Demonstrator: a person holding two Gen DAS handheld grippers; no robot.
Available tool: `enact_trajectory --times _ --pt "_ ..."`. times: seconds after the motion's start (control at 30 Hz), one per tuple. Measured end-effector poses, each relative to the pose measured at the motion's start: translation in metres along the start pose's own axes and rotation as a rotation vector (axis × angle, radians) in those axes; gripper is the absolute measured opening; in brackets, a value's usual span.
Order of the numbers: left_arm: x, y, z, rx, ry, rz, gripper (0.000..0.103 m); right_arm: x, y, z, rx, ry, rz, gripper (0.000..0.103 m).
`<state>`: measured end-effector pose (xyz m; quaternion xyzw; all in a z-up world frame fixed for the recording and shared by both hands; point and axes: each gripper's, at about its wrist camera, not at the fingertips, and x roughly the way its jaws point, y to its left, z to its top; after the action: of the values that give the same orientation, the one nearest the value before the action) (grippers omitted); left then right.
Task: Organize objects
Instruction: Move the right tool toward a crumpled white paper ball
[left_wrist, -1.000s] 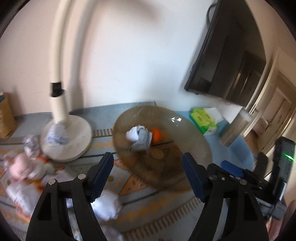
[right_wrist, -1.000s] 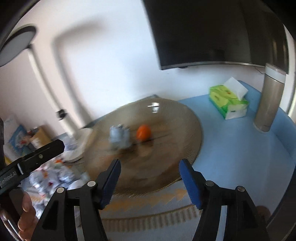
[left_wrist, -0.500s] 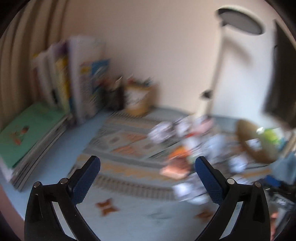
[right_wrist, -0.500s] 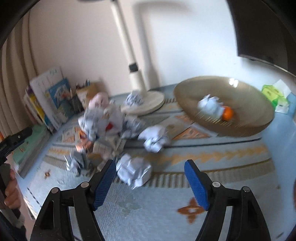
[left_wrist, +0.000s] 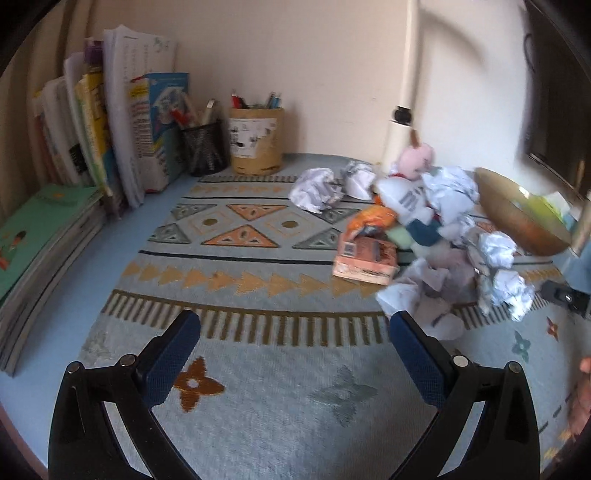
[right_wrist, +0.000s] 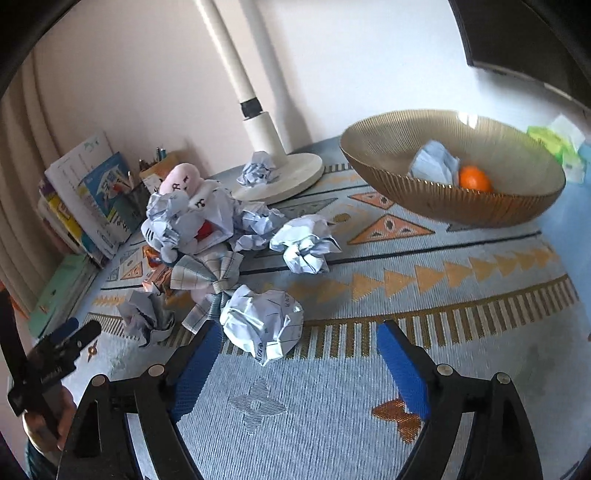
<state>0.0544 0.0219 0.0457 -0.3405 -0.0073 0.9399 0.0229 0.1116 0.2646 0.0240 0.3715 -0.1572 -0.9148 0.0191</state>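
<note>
A heap of clutter lies on a patterned mat (left_wrist: 258, 266): several crumpled paper balls, a pink plush toy (right_wrist: 183, 179), a checked cloth (right_wrist: 207, 273) and a small orange carton (left_wrist: 365, 260). One paper ball (right_wrist: 262, 325) lies just beyond my right gripper (right_wrist: 299, 343), which is open and empty. A gold ribbed bowl (right_wrist: 436, 201) at the back right holds a crumpled paper (right_wrist: 434, 166) and an orange (right_wrist: 474, 179). My left gripper (left_wrist: 295, 332) is open and empty over bare mat, left of the heap; a paper ball (left_wrist: 413, 295) lies by its right finger.
A white lamp base and pole (right_wrist: 280, 177) stand behind the heap. Books (left_wrist: 122, 125) and two pen holders (left_wrist: 255, 140) line the back left wall, with flat books (left_wrist: 33, 236) at the left edge. A green tissue pack (right_wrist: 550, 142) sits behind the bowl. A dark screen (left_wrist: 554, 92) hangs at right.
Both grippers have swung left from the bowl to the heap and dropped lower over the mat. Both stay open and empty.
</note>
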Motion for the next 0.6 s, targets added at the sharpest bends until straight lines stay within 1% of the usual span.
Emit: enact_trajectory --times 0.07,0.13,0.2,0.27,0.37,0.47,0.5,0.53,0.57,0.6 --pt "-0.001 -0.005 0.0 0.022 0.009 -0.03 0.102 0.004 0.001 0.0 -0.006 0.025 0.03 0.085" --pt "0.0 -0.014 0.002 0.034 0.019 -0.081 0.102 0.009 0.006 0.001 -0.022 0.05 0.028 0.085" --pt "0.005 -0.025 0.008 0.019 0.062 -0.195 0.102 0.016 0.015 0.001 -0.053 0.072 0.004 0.085" --pt "0.011 -0.036 0.013 0.023 0.089 -0.246 0.102 0.024 0.023 0.003 -0.063 0.095 0.001 0.085" --pt "0.028 -0.058 0.02 0.08 0.124 -0.212 0.102 0.037 0.029 0.005 -0.049 0.132 0.01 0.085" --pt "0.042 -0.073 0.022 0.12 0.153 -0.179 0.1 0.046 0.033 0.006 -0.055 0.138 -0.027 0.085" --pt "0.043 -0.075 0.021 0.119 0.148 -0.175 0.093 0.045 0.034 0.007 -0.061 0.129 -0.033 0.081" --pt "0.043 -0.075 0.02 0.113 0.144 -0.176 0.08 0.044 0.035 0.006 -0.067 0.123 -0.033 0.07" --pt "0.046 -0.075 0.016 0.102 0.149 -0.187 0.073 0.045 0.036 0.005 -0.072 0.125 -0.039 0.063" --pt "0.049 -0.074 0.015 0.098 0.166 -0.193 0.061 0.045 0.037 0.005 -0.073 0.12 -0.071 0.051"
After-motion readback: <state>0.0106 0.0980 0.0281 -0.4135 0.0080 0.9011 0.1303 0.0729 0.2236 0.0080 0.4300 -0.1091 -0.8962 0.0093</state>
